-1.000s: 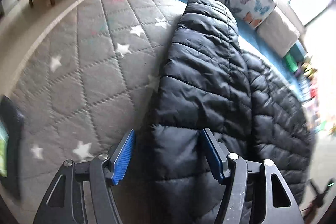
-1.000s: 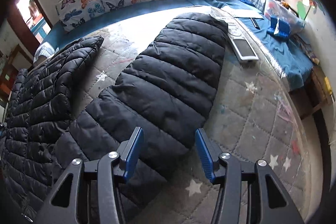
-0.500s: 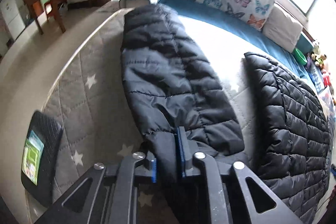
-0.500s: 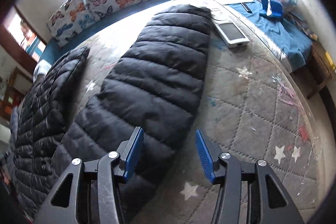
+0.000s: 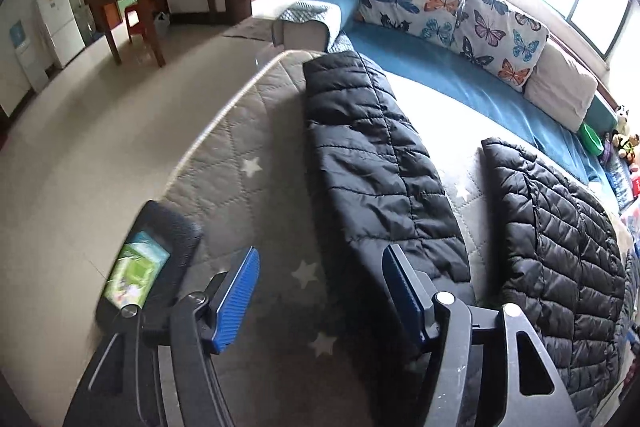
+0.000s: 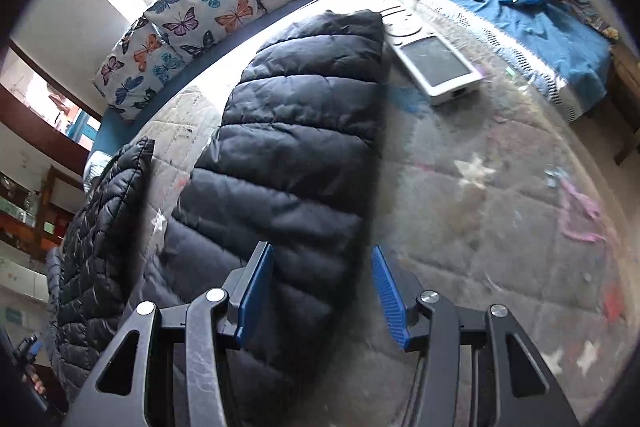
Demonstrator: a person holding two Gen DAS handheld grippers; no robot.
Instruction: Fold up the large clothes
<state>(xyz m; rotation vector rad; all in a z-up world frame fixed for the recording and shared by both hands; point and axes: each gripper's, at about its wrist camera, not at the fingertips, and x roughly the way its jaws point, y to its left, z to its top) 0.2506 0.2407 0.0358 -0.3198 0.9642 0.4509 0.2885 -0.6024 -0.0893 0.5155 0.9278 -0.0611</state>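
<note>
Black puffer jacket (image 5: 560,259), spread flat on the grey star-quilted mattress (image 5: 248,155), sleeves stretched out to either side. Left claw (image 5: 320,291) gaping wide, gripping nothing, poised over the mattress at the near end of the left sleeve (image 5: 372,163); right blue pad at the sleeve's edge, contact impossible to judge, left blue pad over bare quilt. Jacket body further to the right of this claw, sleeve running ahead toward the butterfly cushions (image 5: 452,11). Dark tablet (image 5: 140,267) with a lit screen just left of the left claw, at the mattress edge.

Right claw (image 6: 322,291) likewise spread wide and empty, straddling the near right edge of the right sleeve (image 6: 296,147), left pad above the fabric, right pad above bare mattress. Sleeve extending ahead of it; white device (image 6: 436,63) ahead and to the right, close beside the sleeve's far end. Jacket body (image 6: 96,239) off to the left.
</note>
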